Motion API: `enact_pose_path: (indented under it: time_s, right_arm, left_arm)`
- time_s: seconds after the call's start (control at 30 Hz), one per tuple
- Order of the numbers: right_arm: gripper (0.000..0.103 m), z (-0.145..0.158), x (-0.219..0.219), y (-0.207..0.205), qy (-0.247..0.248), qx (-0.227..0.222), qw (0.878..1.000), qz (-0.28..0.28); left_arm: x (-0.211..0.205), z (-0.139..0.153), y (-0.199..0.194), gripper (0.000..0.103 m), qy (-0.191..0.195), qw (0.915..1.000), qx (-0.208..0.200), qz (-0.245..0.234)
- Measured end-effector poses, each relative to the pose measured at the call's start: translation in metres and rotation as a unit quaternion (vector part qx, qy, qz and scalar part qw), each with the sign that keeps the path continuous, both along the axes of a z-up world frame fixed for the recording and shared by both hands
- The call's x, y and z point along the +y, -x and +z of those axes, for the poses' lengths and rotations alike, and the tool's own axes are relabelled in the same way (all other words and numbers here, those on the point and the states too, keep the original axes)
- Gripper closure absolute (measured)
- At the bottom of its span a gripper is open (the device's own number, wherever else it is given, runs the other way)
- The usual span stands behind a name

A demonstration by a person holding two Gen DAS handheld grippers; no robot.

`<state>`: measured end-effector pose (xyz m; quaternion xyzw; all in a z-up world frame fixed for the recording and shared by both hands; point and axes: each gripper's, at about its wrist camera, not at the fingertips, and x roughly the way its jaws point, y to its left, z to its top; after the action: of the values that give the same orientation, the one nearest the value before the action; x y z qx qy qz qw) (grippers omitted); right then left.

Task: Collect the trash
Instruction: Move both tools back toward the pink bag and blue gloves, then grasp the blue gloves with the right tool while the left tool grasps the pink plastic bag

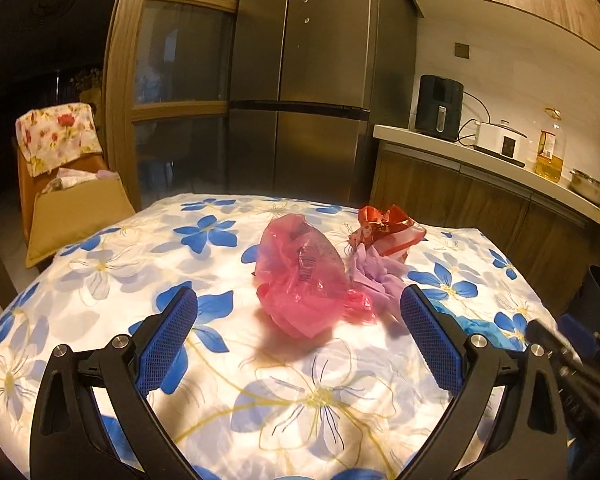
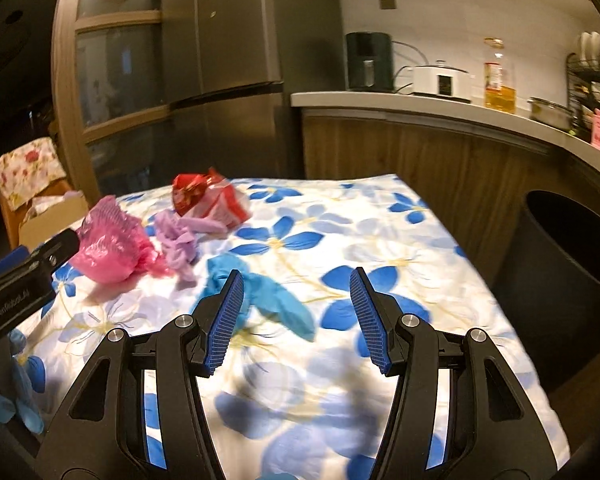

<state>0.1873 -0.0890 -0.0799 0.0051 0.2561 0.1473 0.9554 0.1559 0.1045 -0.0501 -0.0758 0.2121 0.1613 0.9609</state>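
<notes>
My left gripper (image 1: pixel 299 308) has its jaws spread, empty, facing the pink bag (image 1: pixel 300 276) mid-desk (image 1: pixel 100 264). My right gripper (image 2: pixel 297 290) also gapes empty over the blue glove (image 2: pixel 276 300); the dark bin (image 2: pixel 564 248) stands right.

Both wrist views — low, forward — share the table (image 1: pixel 100 264).

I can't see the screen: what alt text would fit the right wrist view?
Two open blue-padded fingers of the right gripper reach over a blue-flowered tablecloth toward a crumpled blue glove. Pink bag, purple glove and red wrapper lie beyond; a dark bin stands right.
</notes>
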Motion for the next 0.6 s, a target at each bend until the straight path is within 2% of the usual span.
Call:
enact_pose_path:
  time_s: [0.2,0.33,0.6]
  right_arm:
    - [0.048,-0.01,0.019,-0.011,0.017,0.017,1.0,0.019]
    - [0.053,-0.015,0.026,-0.015,0.025,0.021,0.999,0.031]
    - [0.079,-0.025,0.033,-0.021,0.031,0.04,0.997,0.051]
  left_arm:
    - [0.005,-0.007,-0.024,0.006,0.003,0.9998,0.021,-0.006]
    - [0.009,-0.014,-0.031,0.014,0.01,0.9992,0.037,-0.01]
    - [0.009,-0.023,-0.039,0.048,0.023,0.9975,0.063,-0.021]
